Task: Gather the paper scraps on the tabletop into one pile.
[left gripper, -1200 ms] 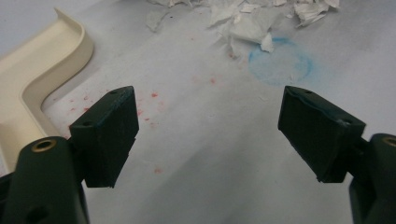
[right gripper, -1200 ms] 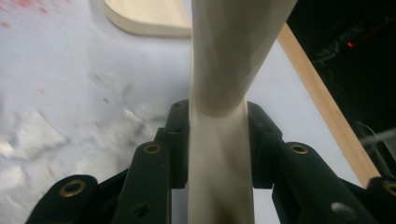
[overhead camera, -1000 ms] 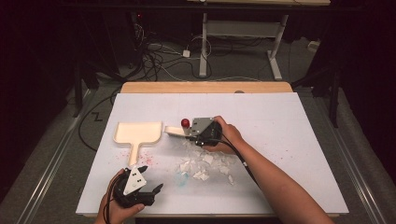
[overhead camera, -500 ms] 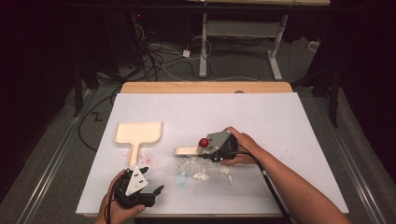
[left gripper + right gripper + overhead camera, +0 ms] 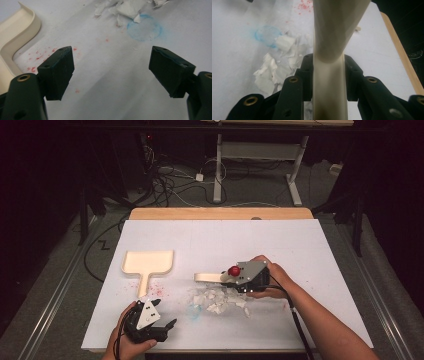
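Your right gripper [image 5: 227, 278] is clamped on the cream brush [image 5: 210, 277] above the paper scraps [image 5: 217, 300], centre frame; sweep low toward the dustpan [image 5: 148, 262] (left-centre). Left gripper [image 5: 162, 327] idles, jaws apart.

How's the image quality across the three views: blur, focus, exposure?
High view: table sheet evenly lit, surrounding floor very dark, everything sharp. Left gripper view: near pads slightly soft, blue ring stain and paper scraps clear. Right gripper view: cream brush handle clamped close to the lens is out of focus and blocks the centre; scraps beside it soft.
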`<control>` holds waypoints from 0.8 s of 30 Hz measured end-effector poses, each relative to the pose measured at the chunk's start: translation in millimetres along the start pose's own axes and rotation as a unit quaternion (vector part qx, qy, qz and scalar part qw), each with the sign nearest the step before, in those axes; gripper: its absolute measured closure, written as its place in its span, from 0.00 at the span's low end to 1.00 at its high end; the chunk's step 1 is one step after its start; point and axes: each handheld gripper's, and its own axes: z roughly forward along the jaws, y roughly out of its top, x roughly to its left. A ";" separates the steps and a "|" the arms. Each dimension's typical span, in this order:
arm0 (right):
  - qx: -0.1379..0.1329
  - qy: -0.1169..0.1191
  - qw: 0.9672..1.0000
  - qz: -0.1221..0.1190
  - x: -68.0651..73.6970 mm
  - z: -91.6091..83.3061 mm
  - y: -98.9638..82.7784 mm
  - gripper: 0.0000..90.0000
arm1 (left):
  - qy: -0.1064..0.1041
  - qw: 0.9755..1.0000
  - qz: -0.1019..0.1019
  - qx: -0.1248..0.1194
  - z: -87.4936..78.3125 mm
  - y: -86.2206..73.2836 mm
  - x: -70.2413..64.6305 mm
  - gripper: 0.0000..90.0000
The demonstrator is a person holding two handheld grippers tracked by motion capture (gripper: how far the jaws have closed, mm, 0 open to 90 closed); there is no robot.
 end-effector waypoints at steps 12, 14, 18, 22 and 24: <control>0.026 -0.023 0.999 -0.008 -18.7 41.8 22.3 0.75 | -0.001 1.000 -0.001 -0.001 1.2 0.3 2.2 0.22; 0.033 -0.006 0.999 -0.020 -17.3 51.1 25.4 0.75 | -0.002 1.000 0.001 0.000 1.0 -0.1 2.8 0.22; 0.041 0.023 0.998 -0.039 -10.5 62.3 30.2 0.75 | -0.002 1.000 0.000 -0.003 -0.4 -1.1 2.6 0.22; 0.051 0.052 0.996 -0.059 -3.6 58.1 26.7 0.75 | -0.001 1.000 0.000 -0.003 -1.4 -2.0 2.7 0.22; 0.045 0.064 0.996 -0.053 -2.5 52.0 22.4 0.75 | -0.001 1.000 0.000 -0.001 -2.1 -2.6 2.2 0.22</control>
